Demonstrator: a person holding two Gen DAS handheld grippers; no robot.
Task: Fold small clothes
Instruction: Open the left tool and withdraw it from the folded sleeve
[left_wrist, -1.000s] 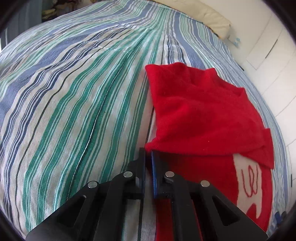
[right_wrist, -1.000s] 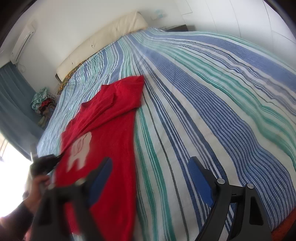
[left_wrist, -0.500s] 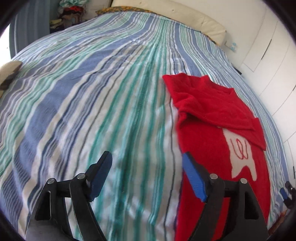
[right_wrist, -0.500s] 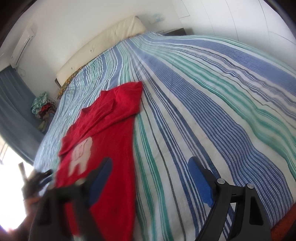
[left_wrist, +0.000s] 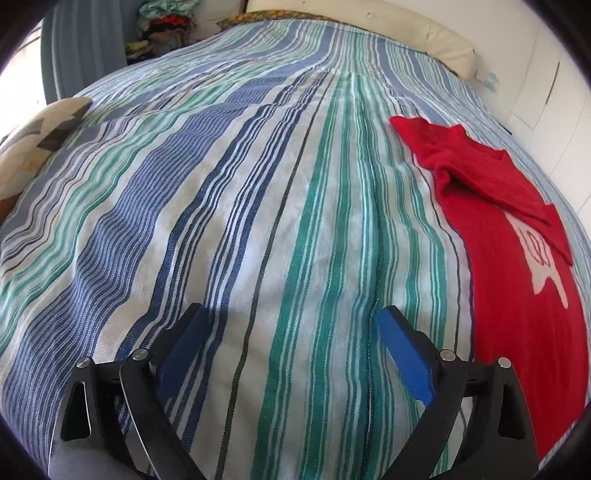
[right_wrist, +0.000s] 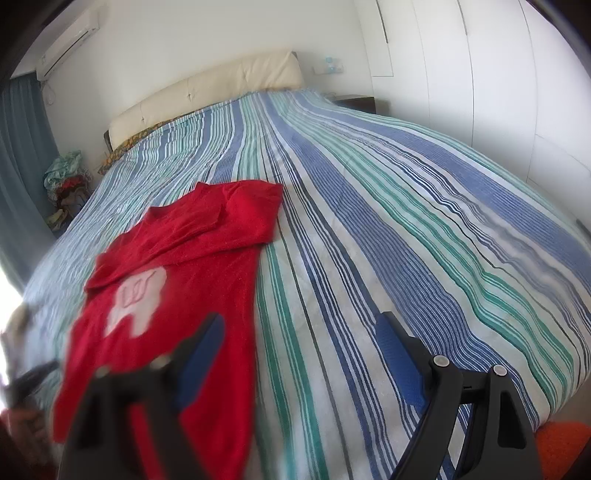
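Striped bedspread (right_wrist: 369, 229), red shirt (right_wrist: 207, 236), "W" print (right_wrist: 135, 291)

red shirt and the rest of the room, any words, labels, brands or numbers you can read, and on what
"W": a red outlined mark that reads like this letter, on the white patch of the red shirt.
Air conditioner on the wall: any label is too small to read.
Striped bedspread: no text.

A home bedroom: a large bed with a striped bedspread (right_wrist: 369, 229) and cream padded headboard (right_wrist: 207, 92) at the far end, white wardrobe doors (right_wrist: 480, 74) right, air conditioner (right_wrist: 68, 38) and blue curtain (right_wrist: 22, 147) left.
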